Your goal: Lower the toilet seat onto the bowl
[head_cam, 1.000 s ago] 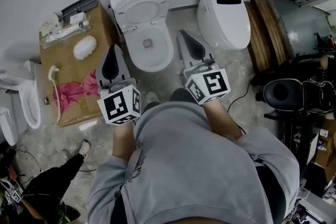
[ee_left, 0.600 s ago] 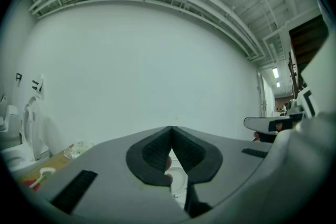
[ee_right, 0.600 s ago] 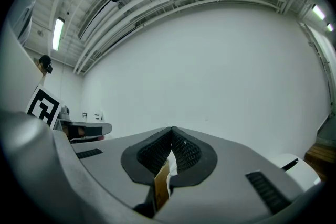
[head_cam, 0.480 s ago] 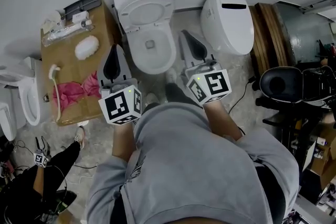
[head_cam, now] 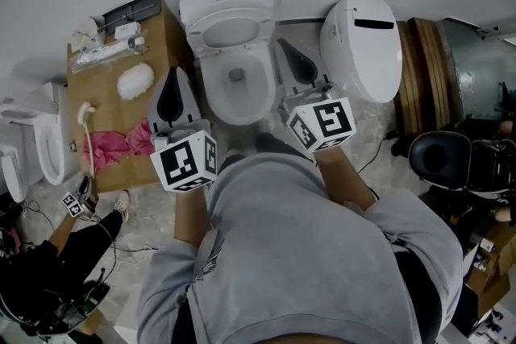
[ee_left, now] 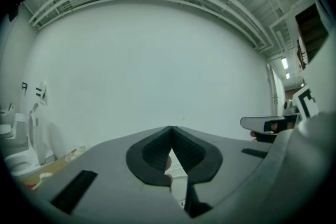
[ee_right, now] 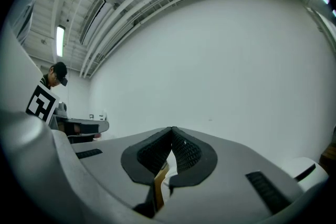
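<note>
A white toilet (head_cam: 235, 84) stands against the wall in the head view. Its seat ring (head_cam: 230, 30) appears tipped up at the back of the bowl. My left gripper (head_cam: 177, 72) hangs just left of the bowl, over the edge of a cardboard box. My right gripper (head_cam: 283, 43) hangs just right of the bowl, level with the seat ring. Both are shut and hold nothing. In the left gripper view the left gripper (ee_left: 171, 129) faces the bare white wall. The right gripper (ee_right: 171, 129) in the right gripper view does the same.
A second toilet (head_cam: 361, 44) with its lid down stands to the right, with wooden boards (head_cam: 423, 68) and a black chair (head_cam: 451, 161) beyond. At the left are the cardboard box (head_cam: 109, 84) with a pink cloth (head_cam: 113, 147), another toilet (head_cam: 44, 145), and a crouching person (head_cam: 56, 262).
Both grippers have moved toward the wall and now flank the bowl more closely. The toilets have slid right in the head view. The person at lower left has shifted.
</note>
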Demonstrator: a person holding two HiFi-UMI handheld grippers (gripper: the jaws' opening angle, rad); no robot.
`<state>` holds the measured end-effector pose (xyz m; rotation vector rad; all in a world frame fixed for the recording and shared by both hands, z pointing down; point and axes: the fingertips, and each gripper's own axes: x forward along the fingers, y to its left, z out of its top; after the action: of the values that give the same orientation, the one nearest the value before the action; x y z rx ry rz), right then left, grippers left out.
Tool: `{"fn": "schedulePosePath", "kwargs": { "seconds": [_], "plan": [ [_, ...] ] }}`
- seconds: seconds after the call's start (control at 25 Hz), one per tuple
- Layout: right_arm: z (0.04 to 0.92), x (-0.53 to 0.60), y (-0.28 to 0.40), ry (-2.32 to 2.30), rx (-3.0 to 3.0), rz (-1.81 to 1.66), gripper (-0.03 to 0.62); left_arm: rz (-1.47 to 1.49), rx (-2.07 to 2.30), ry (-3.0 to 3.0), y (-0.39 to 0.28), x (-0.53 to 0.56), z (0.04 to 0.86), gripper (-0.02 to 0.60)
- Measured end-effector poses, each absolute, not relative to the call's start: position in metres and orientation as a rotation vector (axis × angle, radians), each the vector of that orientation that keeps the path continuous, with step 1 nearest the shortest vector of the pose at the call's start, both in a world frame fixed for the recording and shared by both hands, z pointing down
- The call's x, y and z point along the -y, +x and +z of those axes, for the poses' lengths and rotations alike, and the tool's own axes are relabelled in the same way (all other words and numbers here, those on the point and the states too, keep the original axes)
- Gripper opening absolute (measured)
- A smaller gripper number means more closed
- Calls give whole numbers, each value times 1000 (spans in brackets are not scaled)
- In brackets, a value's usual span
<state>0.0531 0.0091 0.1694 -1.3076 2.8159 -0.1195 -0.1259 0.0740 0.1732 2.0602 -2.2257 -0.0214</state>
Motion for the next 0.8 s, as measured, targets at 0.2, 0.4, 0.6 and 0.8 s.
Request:
{"fn": "schedulePosePath", "kwargs": {
  "seconds": [0.2,0.4,0.6,0.8],
  "plan": [
    [168,37,70,-1288,-2822,-119,0,-5,2262,2038,-111,-38,168,0],
    [175,76,86,-1267,-2846,-128,0,15,2298,2006,-97,-7,163,0],
    [186,102,99,-1251,-2884,-137,0,44,2318,1988,-82,16,161,0],
    [196,117,104,-1252,-2930,-99,0,74,2331,1983,-79,29,160,0]
  ]
}}
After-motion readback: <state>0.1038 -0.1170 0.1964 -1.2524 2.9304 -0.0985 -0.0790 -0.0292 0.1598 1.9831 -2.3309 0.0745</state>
